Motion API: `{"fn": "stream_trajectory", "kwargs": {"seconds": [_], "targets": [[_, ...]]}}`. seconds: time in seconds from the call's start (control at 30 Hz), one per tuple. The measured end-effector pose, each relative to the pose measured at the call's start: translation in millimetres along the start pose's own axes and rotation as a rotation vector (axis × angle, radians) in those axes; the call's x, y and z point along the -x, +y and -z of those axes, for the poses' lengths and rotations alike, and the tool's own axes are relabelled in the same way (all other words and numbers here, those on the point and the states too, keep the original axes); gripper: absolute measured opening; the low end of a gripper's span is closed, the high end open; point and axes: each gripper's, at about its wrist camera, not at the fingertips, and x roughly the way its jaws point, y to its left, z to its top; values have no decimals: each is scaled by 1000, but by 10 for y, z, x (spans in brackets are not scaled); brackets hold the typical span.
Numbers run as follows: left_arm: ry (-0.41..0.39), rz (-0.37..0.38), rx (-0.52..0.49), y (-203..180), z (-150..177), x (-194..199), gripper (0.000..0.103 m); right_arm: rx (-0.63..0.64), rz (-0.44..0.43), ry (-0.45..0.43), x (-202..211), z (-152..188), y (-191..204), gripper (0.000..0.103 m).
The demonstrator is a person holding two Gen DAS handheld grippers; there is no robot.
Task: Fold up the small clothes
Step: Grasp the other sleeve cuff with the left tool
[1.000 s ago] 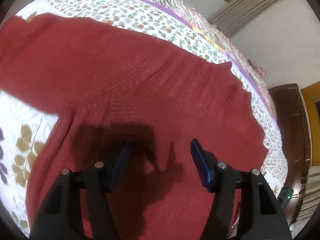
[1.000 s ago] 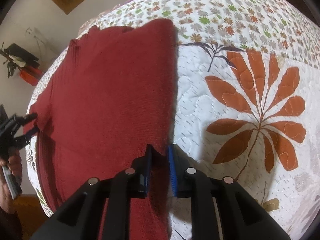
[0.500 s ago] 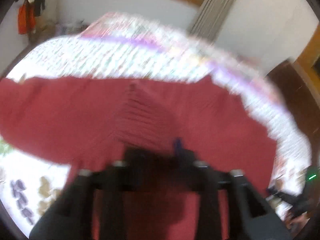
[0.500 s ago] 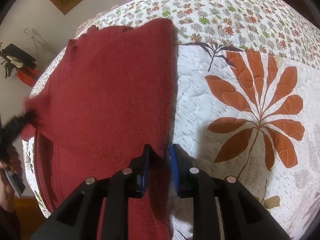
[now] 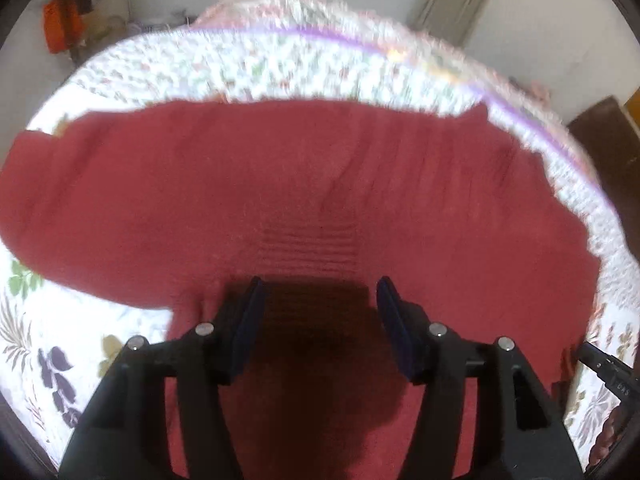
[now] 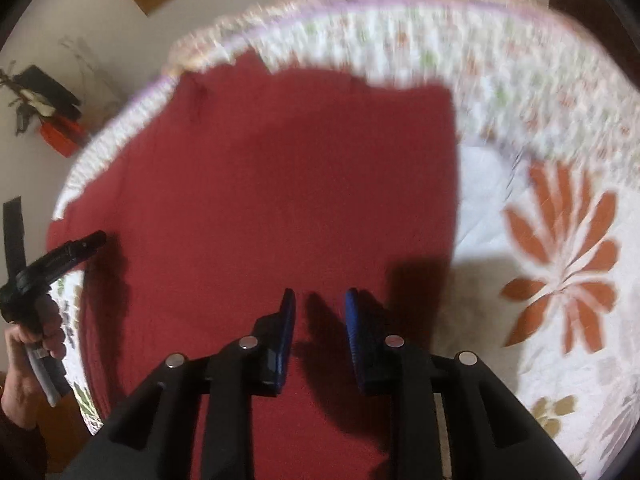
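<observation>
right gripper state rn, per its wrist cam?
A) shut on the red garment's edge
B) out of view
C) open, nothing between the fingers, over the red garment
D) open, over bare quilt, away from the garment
C: the right gripper shows a clear gap between its blue pads, with no cloth pinched in it, and it sits over the red garment lying on the floral quilt.

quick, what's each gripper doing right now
left gripper: open, empty, over the red knitted sweater
right gripper: open, empty, over it too
</observation>
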Motion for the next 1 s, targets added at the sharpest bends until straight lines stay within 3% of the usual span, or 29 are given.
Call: {"fn": "stream_trajectory", "kwargs": {"seconds": [0.03,0.17,0.27,0.33,0.47,0.53,0.63,0.77,0.87,1.0], "targets": [[38,-5,-2,27,14,-119,59,-15,13,26,-136,19,-26,25],[41,53,8,138,28,-34,59,-25,43,25,-130,-15,35,26],[11,89,28,355,61,277,63,3,58,-7,50,-45,239,40],[-29,94,60,695,104,534,71,39,54,-29,159,-50,406,44],[-54,0,157,1528,100,754,71,98,97,-26,178,-77,774,44],[-55,-67,244,2073,93,835,71,98,84,-22,129,-72,943,45],[-70,-108,369,2766,75,955,71,101,85,-5,7,-60,1178,45],[-79,-153,453,3486,-67,1004,82,115,73,15,-135,-41,1496,48],[-85,-130,512,3853,-168,993,82,135,71,17,-178,19,1641,49],[-110,-44,581,4216,-287,892,82,142,85,23,-221,43,1767,50]]}}
